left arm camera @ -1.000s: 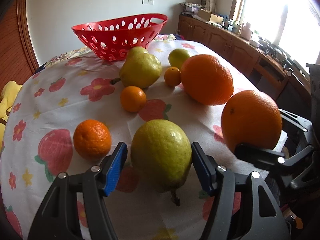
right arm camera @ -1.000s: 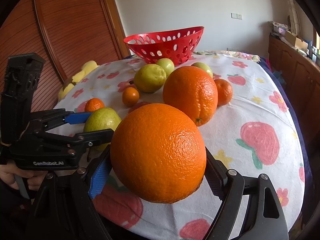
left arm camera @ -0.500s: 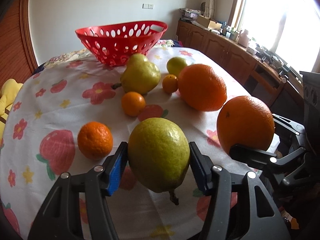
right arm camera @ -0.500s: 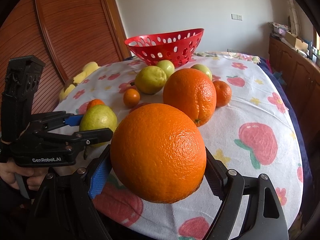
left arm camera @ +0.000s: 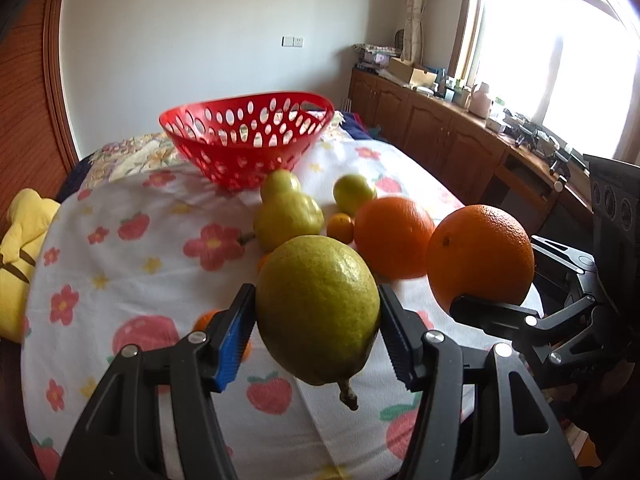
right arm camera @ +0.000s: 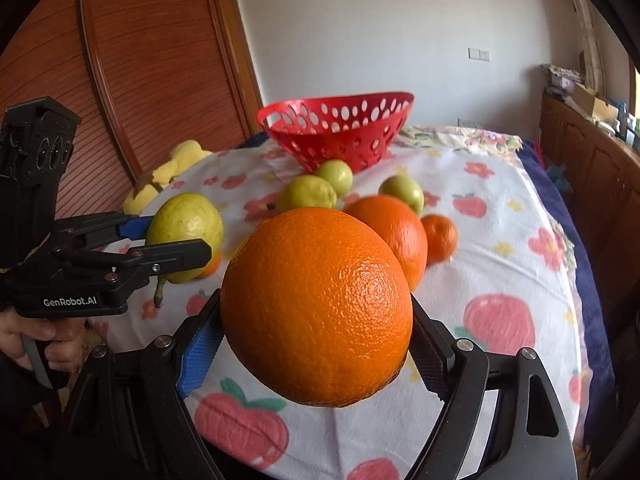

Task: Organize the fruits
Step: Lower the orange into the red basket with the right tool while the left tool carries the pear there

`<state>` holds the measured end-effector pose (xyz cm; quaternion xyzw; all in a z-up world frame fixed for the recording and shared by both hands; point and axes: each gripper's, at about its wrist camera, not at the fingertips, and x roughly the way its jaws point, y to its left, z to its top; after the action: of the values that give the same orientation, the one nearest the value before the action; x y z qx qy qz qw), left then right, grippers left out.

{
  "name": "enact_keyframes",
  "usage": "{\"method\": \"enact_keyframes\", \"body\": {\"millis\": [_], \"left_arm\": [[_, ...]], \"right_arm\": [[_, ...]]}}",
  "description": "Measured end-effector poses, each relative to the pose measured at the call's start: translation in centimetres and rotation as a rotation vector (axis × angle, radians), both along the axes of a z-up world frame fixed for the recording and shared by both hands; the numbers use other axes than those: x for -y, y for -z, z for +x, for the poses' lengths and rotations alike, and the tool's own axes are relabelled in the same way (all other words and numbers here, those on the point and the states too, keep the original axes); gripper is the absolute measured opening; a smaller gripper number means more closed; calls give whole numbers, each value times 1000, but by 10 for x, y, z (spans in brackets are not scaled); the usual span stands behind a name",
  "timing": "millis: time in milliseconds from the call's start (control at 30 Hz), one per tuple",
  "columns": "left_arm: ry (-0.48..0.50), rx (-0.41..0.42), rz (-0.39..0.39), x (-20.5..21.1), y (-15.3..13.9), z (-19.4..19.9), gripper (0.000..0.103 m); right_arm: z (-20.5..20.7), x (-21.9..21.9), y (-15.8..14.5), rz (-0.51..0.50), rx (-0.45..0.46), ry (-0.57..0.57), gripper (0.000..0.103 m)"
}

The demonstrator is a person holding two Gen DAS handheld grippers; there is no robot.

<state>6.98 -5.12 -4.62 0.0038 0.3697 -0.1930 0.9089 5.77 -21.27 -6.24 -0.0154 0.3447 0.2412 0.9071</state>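
- The left gripper [left arm camera: 318,332] is clamped on a green pear [left arm camera: 318,312], its pads pressed to both sides of the fruit, which hangs clear of the cloth with its stem pointing down.
- The right gripper [right arm camera: 316,346] has its jaws spread wide around a big orange [right arm camera: 316,304], squeezed firmly between the pads and lifted off the table [right arm camera: 500,264].
- The two held fruits sit side by side, pear to the left, orange to the right, near the front edge of the flowered tablecloth.
- A red basket [left arm camera: 248,136] with holes stands at the far end of the table, with no fruit visible in it.
- Between basket and grippers lie a second large orange [left arm camera: 394,236], another pear [left arm camera: 288,216], small green fruits and a few little tangerines.
- A hand [right arm camera: 24,336] grips the left tool's handle at the lower left.
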Motion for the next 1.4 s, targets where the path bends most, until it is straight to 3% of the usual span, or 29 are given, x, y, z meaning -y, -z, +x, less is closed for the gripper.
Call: {"method": "enact_keyframes", "body": {"millis": [467,867,1133,1400], "left_arm": [[-4,75,-6,-11,-32,59,59],[-47,101,-6,-39,-39,118,59],[-56,104,-8,-49,-38,146,59],[-54,94,16,-49,-35,169,59]], "right_arm": [[53,1,-47,-3,109,-21,85],[116,-16,-69,-50,157,-72,85],[169,-37,-72,-75,142,-108,85],[216,-58,-53,-131,69,-145,85]]}}
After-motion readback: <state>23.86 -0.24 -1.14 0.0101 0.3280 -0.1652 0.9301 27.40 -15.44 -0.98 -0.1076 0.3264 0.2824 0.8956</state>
